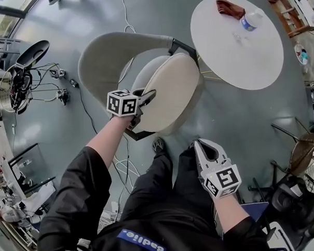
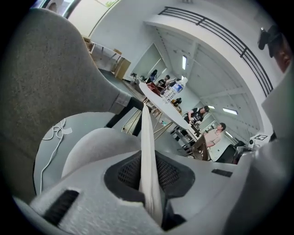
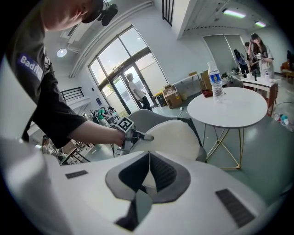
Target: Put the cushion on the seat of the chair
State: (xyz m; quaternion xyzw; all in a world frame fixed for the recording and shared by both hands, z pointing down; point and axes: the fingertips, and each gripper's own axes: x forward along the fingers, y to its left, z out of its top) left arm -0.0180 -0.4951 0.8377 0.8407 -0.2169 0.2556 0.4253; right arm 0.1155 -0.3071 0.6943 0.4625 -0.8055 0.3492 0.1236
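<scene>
The cushion (image 1: 169, 91), pale and oval, is held tilted over the seat (image 1: 142, 75) of the chair (image 1: 105, 55). Its near rim is pinched by the left tongs (image 1: 145, 98), whose jaws are clamped on it. In the left gripper view the thin edge of the cushion is seen running up between the two pads. Part of the grey seat is left showing beside the cushion, with the curved backrest behind it. Whether the far side of the cushion is resting on the seat cannot be told. The right tongs (image 1: 200, 145) are held well apart from the cushion, near the person's legs. Their jaws are brought together with nothing between them. The chair is set on a smooth grey-blue floor (image 1: 240, 115), with white cables (image 1: 119, 167) trailed across it. Just beside the chair a round white table (image 1: 238, 53) is placed, on which a bottle (image 1: 249, 21) and a red thing (image 1: 228, 8) are laid. In the right gripper view tall glass doors and several other people are seen.
</scene>
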